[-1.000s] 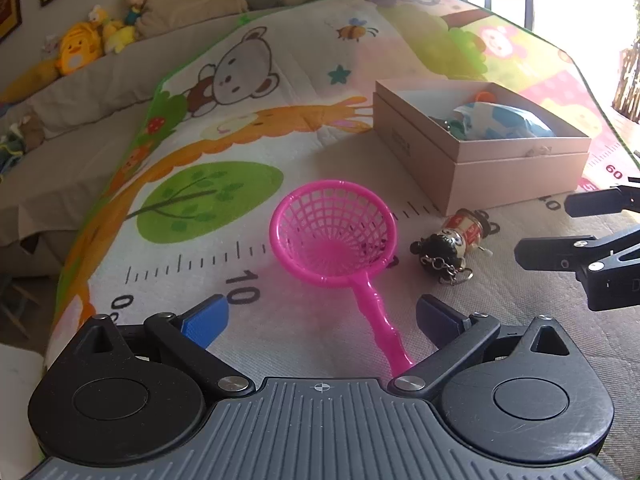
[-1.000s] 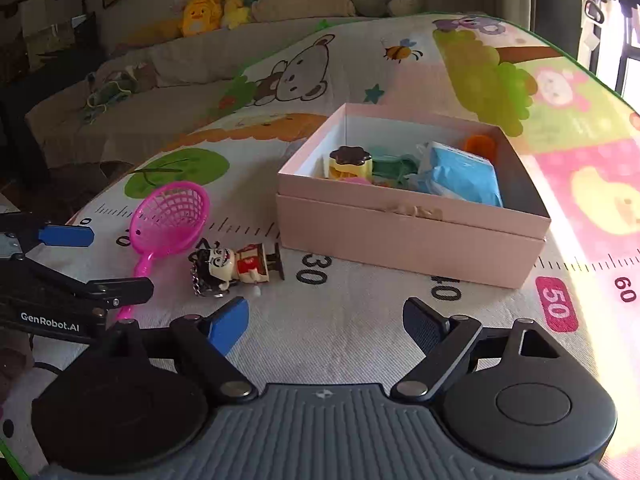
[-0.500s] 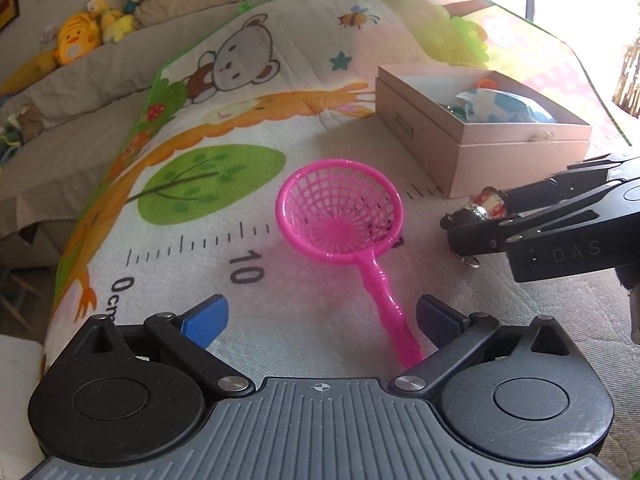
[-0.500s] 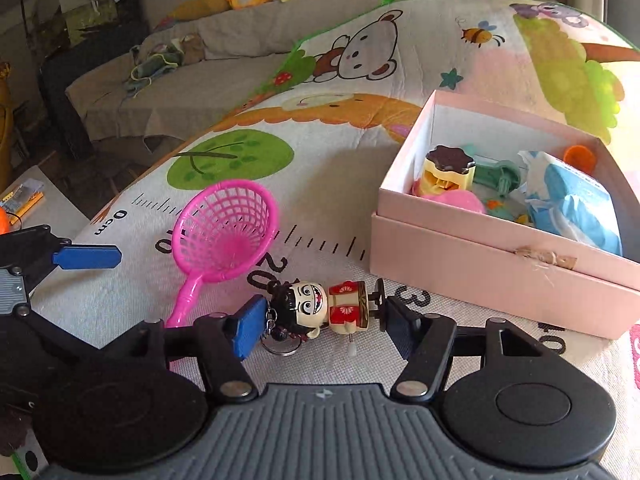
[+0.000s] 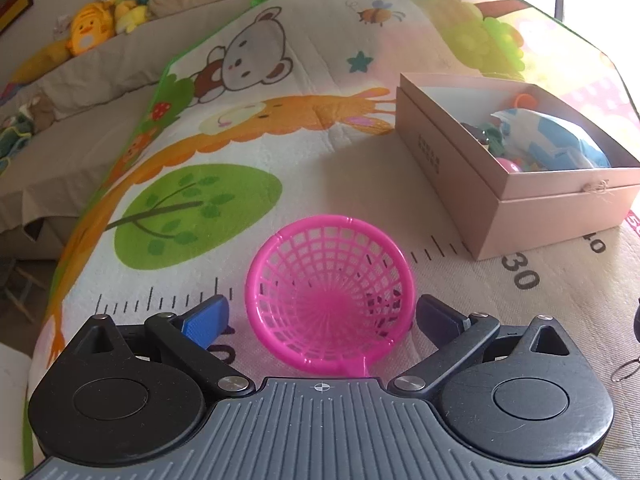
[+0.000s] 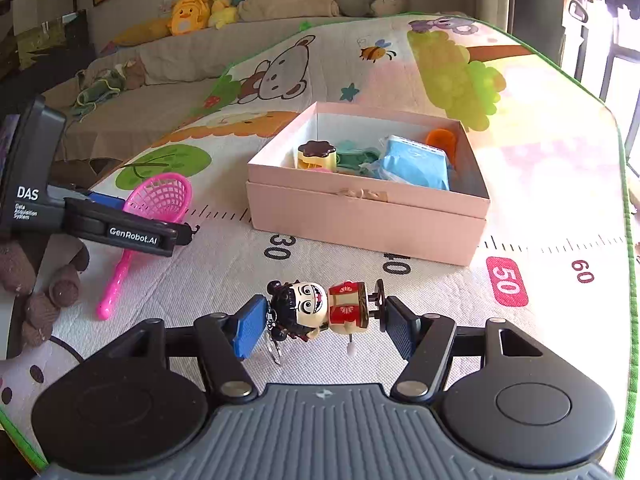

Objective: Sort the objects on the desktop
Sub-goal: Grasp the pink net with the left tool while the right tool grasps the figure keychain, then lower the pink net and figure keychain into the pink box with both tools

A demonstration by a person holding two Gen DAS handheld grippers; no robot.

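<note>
A pink net scoop [image 5: 328,304] lies on the play mat, its bowl between the fingers of my left gripper [image 5: 320,320], which is open and not touching it. The right wrist view shows the same scoop [image 6: 160,198] with its handle trailing toward the mat's near edge, and my left gripper [image 6: 148,216] over it. My right gripper [image 6: 324,320] is shut on a wind-up doll [image 6: 320,308] with black hair and a red body, held sideways just above the mat. Its key ring hangs below.
An open pink box [image 6: 360,220] stands on the mat beyond the doll, holding a blue packet [image 6: 416,162], a pudding toy [image 6: 316,154] and other small toys. A brown-gloved hand [image 6: 40,280] holds the left gripper. A sofa with plush toys [image 6: 188,12] lies behind.
My right gripper shut on the doll and lifted it off the mat. My left gripper moved forward, and the scoop's bowl now sits between its fingers.
</note>
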